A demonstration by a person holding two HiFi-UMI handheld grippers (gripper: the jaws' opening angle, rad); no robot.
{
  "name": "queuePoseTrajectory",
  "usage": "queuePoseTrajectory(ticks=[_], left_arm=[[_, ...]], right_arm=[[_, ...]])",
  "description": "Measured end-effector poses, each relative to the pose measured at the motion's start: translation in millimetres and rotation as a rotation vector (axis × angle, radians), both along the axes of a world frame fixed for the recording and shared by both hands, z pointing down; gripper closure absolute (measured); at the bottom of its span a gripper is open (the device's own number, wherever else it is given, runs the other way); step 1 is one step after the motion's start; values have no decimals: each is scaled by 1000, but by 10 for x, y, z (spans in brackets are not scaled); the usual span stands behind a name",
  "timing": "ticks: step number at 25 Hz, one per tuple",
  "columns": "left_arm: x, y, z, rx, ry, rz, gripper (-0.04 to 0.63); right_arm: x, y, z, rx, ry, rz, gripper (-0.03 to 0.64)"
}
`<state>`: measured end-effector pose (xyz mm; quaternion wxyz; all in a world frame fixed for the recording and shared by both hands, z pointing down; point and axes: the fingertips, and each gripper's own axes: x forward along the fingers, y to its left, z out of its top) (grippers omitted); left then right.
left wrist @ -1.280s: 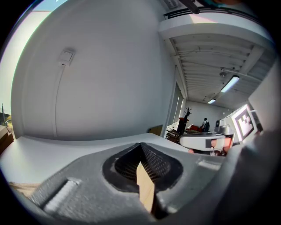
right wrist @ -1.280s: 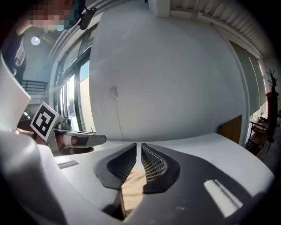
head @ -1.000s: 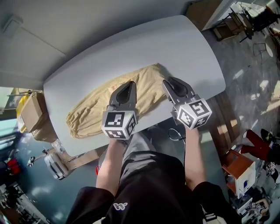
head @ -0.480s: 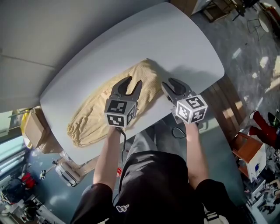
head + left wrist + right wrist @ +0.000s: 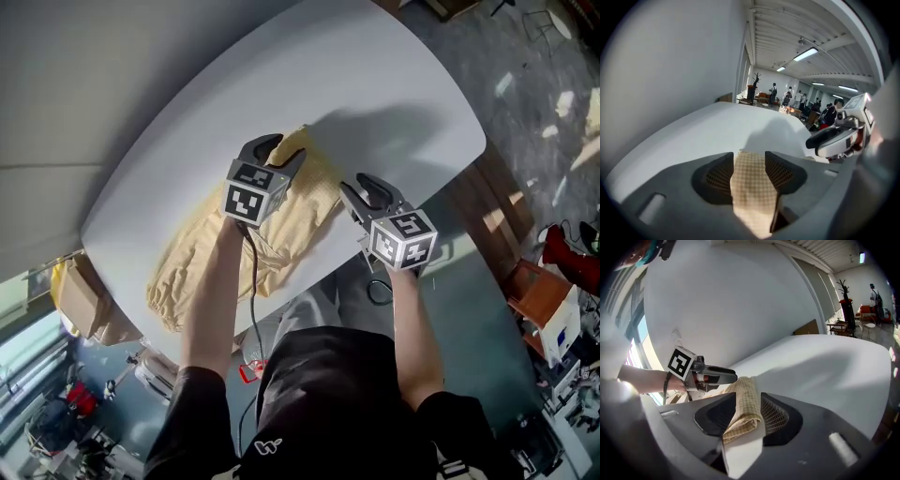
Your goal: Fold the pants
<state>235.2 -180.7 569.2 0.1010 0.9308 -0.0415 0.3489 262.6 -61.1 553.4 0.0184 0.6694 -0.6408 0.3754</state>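
Observation:
Tan checked pants (image 5: 208, 246) lie slantwise on the white table (image 5: 375, 84), rumpled near the front edge. My left gripper (image 5: 279, 151) reaches over their far right end. Its jaws are opening, with a strip of the pants (image 5: 752, 187) showing between them, and the pads do not press on it. My right gripper (image 5: 361, 187) sits lower, at the cloth's right edge near the table's front. Its jaws are opening too, around a folded edge of the pants (image 5: 742, 417). In the right gripper view, the left gripper (image 5: 723, 376) hovers just beyond that fold.
A cardboard box (image 5: 77, 302) stands on the floor at the table's left end. Wooden furniture (image 5: 542, 302) and clutter fill the floor at the right. My legs in black shorts (image 5: 323, 394) are close against the table's front edge. People stand far off (image 5: 787, 96).
Both grippers have dropped onto the pants. The left reached farther up the table to the cloth's far end and its jaws went from shut to wide. The right jaws widened.

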Motion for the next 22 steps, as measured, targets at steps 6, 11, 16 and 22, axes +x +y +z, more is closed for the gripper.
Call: queuePoseTrajectory(ticks=[6, 11, 16, 22], left_arm=[[154, -35, 328, -57, -81, 102, 371], [223, -37, 423, -51, -91, 163, 368], [241, 42, 400, -60, -86, 222, 482], [251, 139, 394, -62, -86, 233, 546]], right_arm=[[-35, -10, 208, -43, -30, 7, 439], [-64, -36, 325, -78, -47, -12, 439], [-108, -86, 375, -138, -21, -52, 497], [-88, -57, 405, -177, -39, -48, 545]])
